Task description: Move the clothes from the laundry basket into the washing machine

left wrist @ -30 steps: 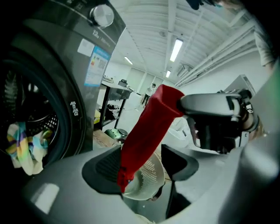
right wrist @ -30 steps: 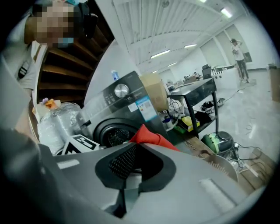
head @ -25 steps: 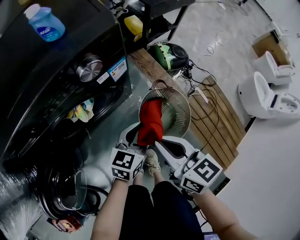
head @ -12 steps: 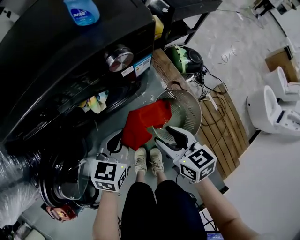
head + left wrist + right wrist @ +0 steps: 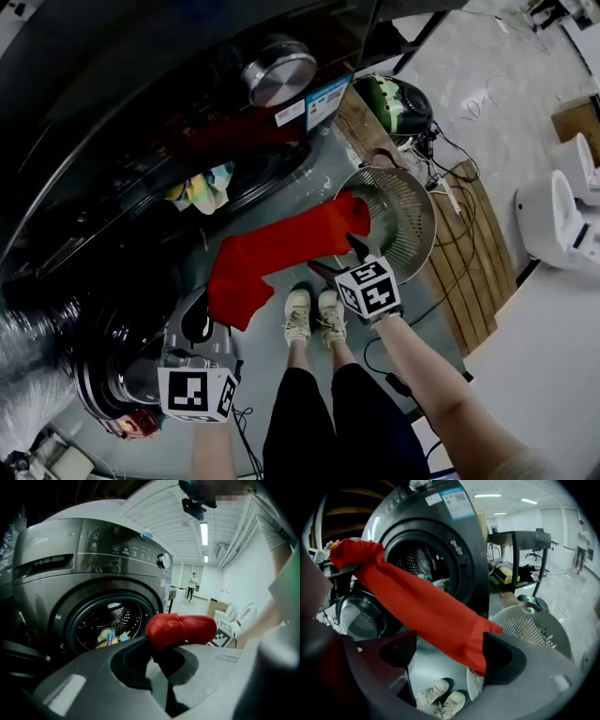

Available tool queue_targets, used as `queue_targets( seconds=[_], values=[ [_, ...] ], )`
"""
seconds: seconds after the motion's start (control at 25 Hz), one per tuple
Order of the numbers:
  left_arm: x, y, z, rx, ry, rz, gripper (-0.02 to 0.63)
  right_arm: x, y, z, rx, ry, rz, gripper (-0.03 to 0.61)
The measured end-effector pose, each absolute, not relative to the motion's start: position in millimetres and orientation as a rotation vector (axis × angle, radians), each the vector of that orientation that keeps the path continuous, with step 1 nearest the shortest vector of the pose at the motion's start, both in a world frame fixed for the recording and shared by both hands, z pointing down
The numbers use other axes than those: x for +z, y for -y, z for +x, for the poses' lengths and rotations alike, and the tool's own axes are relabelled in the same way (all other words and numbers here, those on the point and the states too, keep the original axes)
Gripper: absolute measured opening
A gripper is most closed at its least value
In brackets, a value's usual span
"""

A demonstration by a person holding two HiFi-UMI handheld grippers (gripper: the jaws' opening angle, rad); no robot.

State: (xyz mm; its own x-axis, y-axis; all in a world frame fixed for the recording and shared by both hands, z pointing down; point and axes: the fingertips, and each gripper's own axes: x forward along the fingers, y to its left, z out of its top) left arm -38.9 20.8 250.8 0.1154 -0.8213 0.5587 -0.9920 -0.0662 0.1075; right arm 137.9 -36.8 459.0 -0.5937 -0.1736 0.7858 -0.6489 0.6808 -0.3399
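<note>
the left gripper [image 5: 202, 317] is clenched on one end of a red garment [image 5: 281, 248], its jaws pinching the bunched cloth in front of the washing machine [image 5: 141, 122]. the garment stretches from there back to the laundry basket [image 5: 424, 225], where its other end hangs over the rim. the right gripper [image 5: 352, 249] sits at that end. its jaws have just been opening and now stand apart, with the red cloth draped loosely between them, released. a multicoloured cloth [image 5: 201, 189] already lies in the open drum. a blue and white sticker [image 5: 315, 101] beside the silver dial [image 5: 277, 79] carries print too small to read. each gripper cube bears black square markers.
</note>
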Motion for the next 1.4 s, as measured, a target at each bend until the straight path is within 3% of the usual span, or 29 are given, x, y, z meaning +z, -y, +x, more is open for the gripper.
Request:
queue_targets(
  seconds=[0.32,0.36,0.44,0.48,0.56,0.76,1.0,1.28,1.4],
  values=[
    [293,-38,-71,0.507,1.828,1.839,0.126,569,45,150,0.991,1.944,0.634,0.538],
    [300,-39,-72,0.508,1.82,1.829,0.126,572,43,147,1.019,1.946,0.605,0.498],
    [314,-40,-70,0.5,1.805,1.81,0.126,572,44,144,1.025,1.945,0.583,0.317],
    [320,-40,-67,0.492,1.798,1.8,0.126,570,46,146,0.996,1.936,0.608,0.271],
    [330,-41,-61,0.467,1.788,1.78,0.126,563,53,156,0.916,1.923,0.684,0.094],
    [352,-42,-52,0.443,1.721,1.728,0.129,513,58,153,0.915,2.021,0.749,0.078],
    [367,-38,-11,0.421,1.568,1.746,0.198,411,45,93,0.973,2.279,0.616,0.077],
    [365,-20,19,0.316,1.474,1.816,0.432,329,29,31,1.012,2.46,0.415,0.075],
    [360,-14,21,0.306,1.47,1.859,0.465,307,11,5,0.995,2.499,0.276,0.077]
  ],
)
